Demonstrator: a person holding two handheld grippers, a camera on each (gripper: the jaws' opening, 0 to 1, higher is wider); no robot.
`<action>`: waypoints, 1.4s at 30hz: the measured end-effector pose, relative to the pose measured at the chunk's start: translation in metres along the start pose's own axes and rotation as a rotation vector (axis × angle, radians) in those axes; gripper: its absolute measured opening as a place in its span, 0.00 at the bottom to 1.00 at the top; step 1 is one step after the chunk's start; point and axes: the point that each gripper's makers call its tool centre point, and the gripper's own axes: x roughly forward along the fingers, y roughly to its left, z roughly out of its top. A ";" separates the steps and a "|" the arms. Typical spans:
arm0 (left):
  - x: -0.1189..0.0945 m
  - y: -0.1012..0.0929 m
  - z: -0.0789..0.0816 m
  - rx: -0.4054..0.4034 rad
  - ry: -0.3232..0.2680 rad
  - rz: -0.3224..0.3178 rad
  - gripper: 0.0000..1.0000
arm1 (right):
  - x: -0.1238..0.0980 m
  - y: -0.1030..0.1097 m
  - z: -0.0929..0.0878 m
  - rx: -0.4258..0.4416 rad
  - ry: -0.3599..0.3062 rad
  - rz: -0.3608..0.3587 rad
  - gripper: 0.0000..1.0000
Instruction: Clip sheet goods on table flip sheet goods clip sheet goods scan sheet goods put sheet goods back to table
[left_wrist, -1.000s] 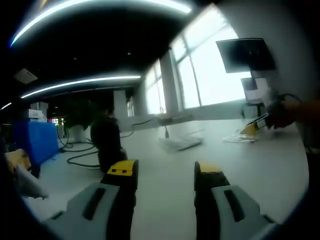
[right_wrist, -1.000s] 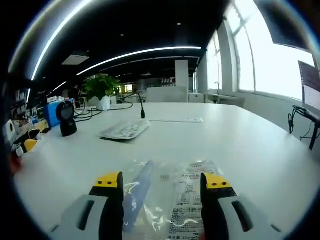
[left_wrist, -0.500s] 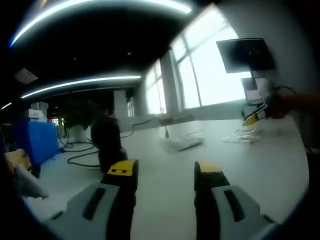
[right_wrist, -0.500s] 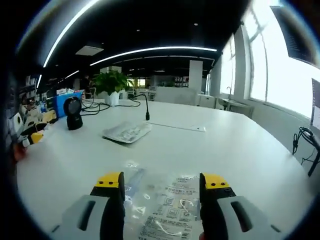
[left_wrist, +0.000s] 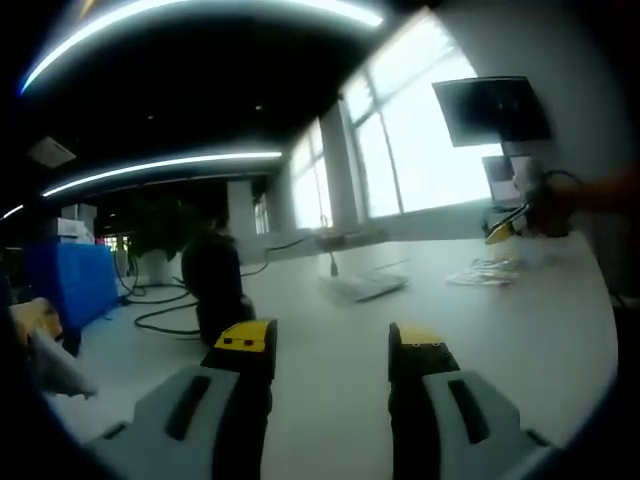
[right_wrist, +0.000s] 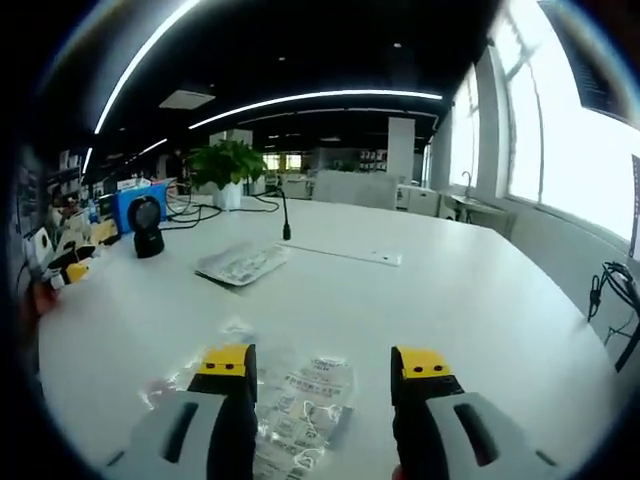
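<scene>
A clear plastic sheet packet with printed labels lies flat on the white table, under and between my right gripper's yellow-tipped jaws, which stand open with nothing held. In the left gripper view the same packet lies far right, and the right gripper hovers just above it in a person's hand. My left gripper is open over bare table. A second pile of sheet packets lies mid-table, also seen as the pile. A black scanner stands at the left, and the same scanner shows close ahead of the left gripper.
A blue box and a potted plant stand behind the scanner. A gooseneck microphone and a flat white strip lie farther back. Cables trail near the scanner. A monitor stands at the window side.
My right gripper has lifted up and back off the clear packet, which stays on the table. The left gripper has not moved.
</scene>
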 end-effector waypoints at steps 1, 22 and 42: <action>0.000 0.000 0.000 0.000 0.000 0.000 0.37 | 0.001 0.000 0.000 -0.013 0.000 0.008 0.45; 0.000 0.001 -0.001 0.003 0.006 0.004 0.37 | 0.028 -0.030 -0.013 0.118 0.022 0.055 0.32; 0.000 0.000 -0.001 0.004 0.006 0.002 0.37 | 0.055 -0.041 -0.050 0.016 0.206 0.082 0.21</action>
